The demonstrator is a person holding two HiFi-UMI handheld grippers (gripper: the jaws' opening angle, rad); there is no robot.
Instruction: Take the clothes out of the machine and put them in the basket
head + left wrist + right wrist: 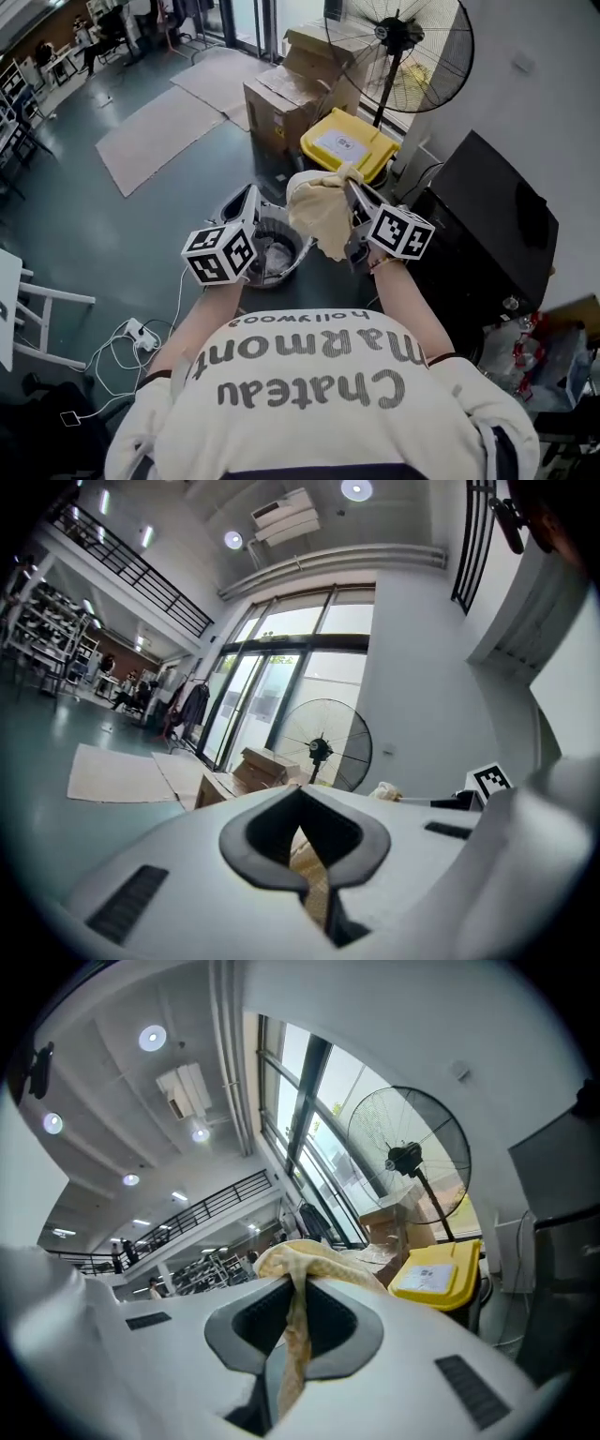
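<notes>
A cream-yellow cloth (319, 214) hangs bunched from my right gripper (352, 187), which is shut on its top. In the right gripper view the cloth (298, 1321) runs down through the jaws of that gripper (292, 1274) and spills over their tip. My left gripper (251, 194) is beside it on the left, apart from the cloth, jaws together. In the left gripper view that gripper (300, 794) shows only a thin tan strip in its slit; I cannot tell what the strip is. A round grey basket (292, 265) sits on the floor under both grippers, with pale fabric inside. The black machine (492, 211) stands at the right.
A yellow bin (349, 143) stands just beyond the cloth, with a big standing fan (398, 42) and cardboard boxes (286, 98) behind it. A white power strip with cables (139, 336) lies on the floor at the left. Flat cardboard sheets (155, 136) lie further out.
</notes>
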